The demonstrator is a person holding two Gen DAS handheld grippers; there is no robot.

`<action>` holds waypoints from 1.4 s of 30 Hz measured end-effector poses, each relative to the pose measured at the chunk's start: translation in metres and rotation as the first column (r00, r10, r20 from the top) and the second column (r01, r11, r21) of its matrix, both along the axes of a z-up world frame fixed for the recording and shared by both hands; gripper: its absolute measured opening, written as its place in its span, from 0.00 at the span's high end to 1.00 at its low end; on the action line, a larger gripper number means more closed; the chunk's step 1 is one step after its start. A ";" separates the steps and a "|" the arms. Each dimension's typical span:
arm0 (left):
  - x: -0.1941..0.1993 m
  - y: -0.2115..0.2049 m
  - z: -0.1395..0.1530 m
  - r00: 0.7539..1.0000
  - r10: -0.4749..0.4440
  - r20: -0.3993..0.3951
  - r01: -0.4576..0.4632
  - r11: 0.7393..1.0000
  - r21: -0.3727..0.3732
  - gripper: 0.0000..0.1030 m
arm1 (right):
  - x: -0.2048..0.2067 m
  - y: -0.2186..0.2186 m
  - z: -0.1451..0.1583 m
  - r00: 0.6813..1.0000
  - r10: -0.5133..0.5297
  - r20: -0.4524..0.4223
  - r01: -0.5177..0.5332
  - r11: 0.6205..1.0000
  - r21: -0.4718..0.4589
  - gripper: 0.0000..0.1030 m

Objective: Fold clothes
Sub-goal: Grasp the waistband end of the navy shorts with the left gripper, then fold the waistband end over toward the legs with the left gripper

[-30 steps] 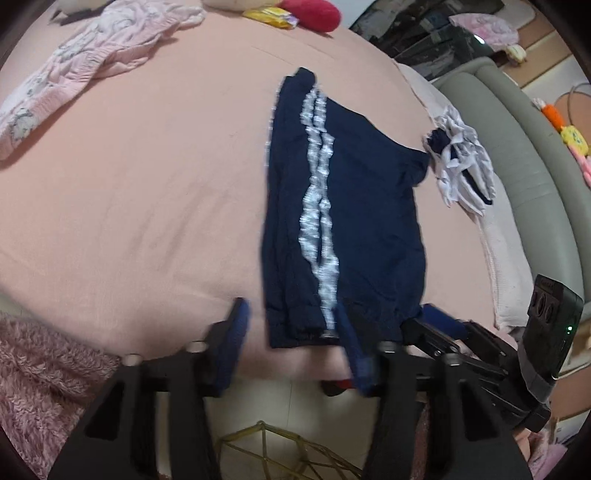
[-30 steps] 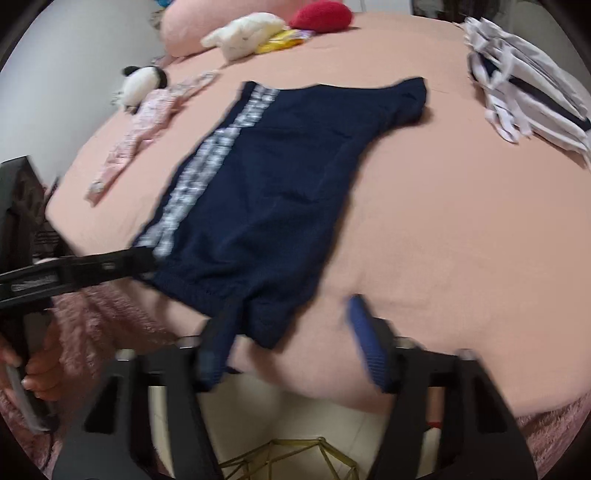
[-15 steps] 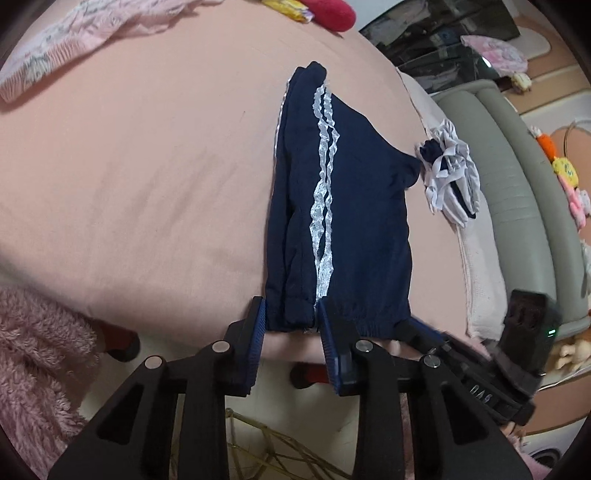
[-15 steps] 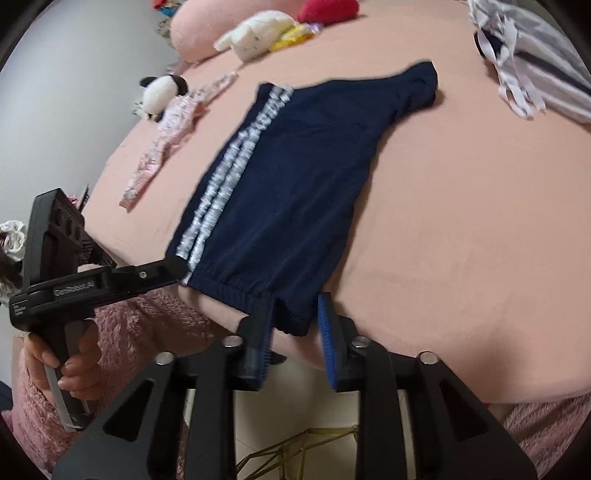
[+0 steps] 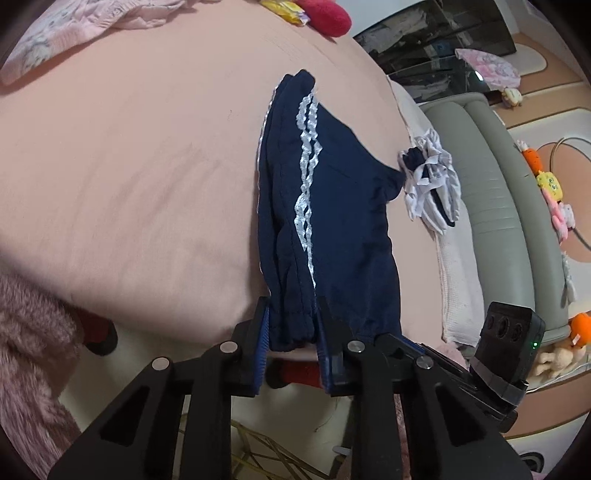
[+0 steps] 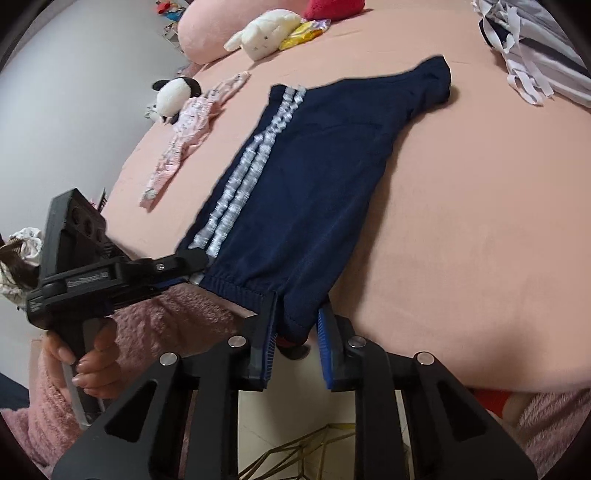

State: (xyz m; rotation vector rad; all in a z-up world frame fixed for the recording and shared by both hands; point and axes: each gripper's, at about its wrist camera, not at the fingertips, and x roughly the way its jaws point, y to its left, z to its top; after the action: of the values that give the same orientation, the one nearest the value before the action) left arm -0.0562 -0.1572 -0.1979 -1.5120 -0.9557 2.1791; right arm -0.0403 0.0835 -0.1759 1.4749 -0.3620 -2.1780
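Pink bed [image 5: 129, 177], navy shorts [image 5: 332, 221] flat at its near edge | bare sheet left and right, pink garment [image 6: 184, 136] and plush toys [image 6: 262, 33] far | left gripper [image 5: 291, 332], right gripper [image 6: 297, 325] angled down, jaws closing on the waistband corners.

One pair of navy shorts [image 6: 314, 192], one pink garment [image 6: 184, 136], two plush toys [image 6: 262, 33] and two hand-held grippers [image 6: 297, 328].

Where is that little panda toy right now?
In the right wrist view, the panda toy lies far left on the pink bed, touching the pink garment.
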 end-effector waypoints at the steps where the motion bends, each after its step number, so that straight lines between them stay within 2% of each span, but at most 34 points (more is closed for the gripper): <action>1: 0.005 0.002 0.002 1.000 -0.006 -0.004 0.006 1.000 -0.003 0.77 | 0.004 0.001 0.004 1.000 0.003 -0.006 -0.003 1.000 0.004 0.81; 4: 0.020 0.009 0.013 0.999 -0.035 -0.020 0.034 0.999 -0.036 0.77 | 0.019 0.004 0.015 1.000 0.019 -0.013 -0.019 1.000 -0.003 0.81; 9: 0.014 0.006 0.032 0.998 -0.053 -0.027 0.053 0.999 0.012 0.77 | 0.023 0.015 0.026 1.000 0.005 0.008 -0.005 0.998 -0.057 0.81; 12: -0.011 0.005 0.041 0.996 -0.090 0.000 0.090 0.996 0.016 0.77 | 0.006 0.016 0.044 1.000 -0.008 -0.024 0.006 0.997 -0.075 0.82; 17: -0.077 0.004 0.055 0.991 -0.121 -0.051 0.120 0.992 -0.022 0.77 | -0.040 0.007 0.072 0.994 -0.003 -0.110 -0.003 0.998 -0.055 0.82; 19: -0.111 0.003 0.051 0.989 -0.122 -0.078 0.121 0.992 -0.021 0.77 | -0.073 0.007 0.076 0.990 -0.040 -0.135 0.034 0.998 -0.046 0.82; 20: -0.127 0.002 0.047 0.989 -0.119 -0.091 0.119 0.993 -0.008 0.73 | -0.092 0.007 0.077 0.987 -0.066 -0.144 0.061 0.997 -0.042 0.79; 21: -0.142 0.000 0.041 0.989 -0.110 -0.098 0.111 0.994 -0.001 0.61 | -0.110 0.008 0.077 0.984 -0.092 -0.151 0.087 0.996 -0.037 0.76; 22: -0.154 -0.002 0.035 0.990 -0.095 -0.107 0.095 0.995 -0.009 0.54 | -0.128 0.010 0.071 0.983 -0.114 -0.147 0.113 0.993 -0.021 0.68; 23: -0.162 -0.004 0.031 0.989 -0.084 -0.122 0.083 0.996 -0.017 0.51 | -0.145 0.012 0.064 0.981 -0.136 -0.139 0.137 0.991 -0.003 0.50; 24: -0.163 -0.006 0.029 0.986 -0.080 -0.146 0.077 0.997 -0.027 0.51 | -0.159 0.013 0.055 0.982 -0.151 -0.112 0.154 0.988 0.022 0.48; 27: -0.152 -0.005 0.025 0.969 -0.117 -0.218 0.096 0.990 -0.103 0.51 | -0.171 0.017 0.035 0.989 -0.141 -0.048 0.144 0.988 0.064 0.47; 30: -0.145 0.012 0.020 0.954 -0.232 -0.192 0.170 0.941 -0.293 0.51 | -0.160 0.010 0.027 0.991 -0.081 -0.104 0.098 0.980 0.173 0.45; 32: -0.145 0.024 0.014 0.945 -0.276 -0.176 0.192 0.903 -0.385 0.51 | -0.160 0.001 0.017 0.993 -0.055 -0.107 0.081 0.963 0.257 0.45; 34: -0.149 0.033 0.007 0.945 -0.285 -0.162 0.188 0.875 -0.445 0.53 | -0.160 -0.007 0.006 0.995 -0.035 -0.094 0.063 0.950 0.305 0.45; 37: -0.162 0.043 0.000 0.941 -0.284 -0.186 0.152 0.842 -0.518 0.56 | -0.160 -0.013 -0.010 0.992 -0.035 -0.124 0.085 0.899 0.429 0.46; 39: -0.170 0.047 -0.002 0.939 -0.275 -0.206 0.132 0.841 -0.525 0.56 | -0.159 -0.009 -0.012 0.989 -0.068 -0.135 0.122 0.887 0.445 0.46; 42: -0.176 0.037 -0.001 0.947 -0.241 -0.213 0.117 0.876 -0.468 0.56 | -0.151 -0.001 -0.007 0.985 -0.111 -0.135 0.162 0.871 0.464 0.46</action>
State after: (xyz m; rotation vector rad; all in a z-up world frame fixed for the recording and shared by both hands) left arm -0.2323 -0.1206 -0.1992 -1.3645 -0.2129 2.4877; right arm -0.1918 0.0827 -0.1830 1.6084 0.1252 -2.5750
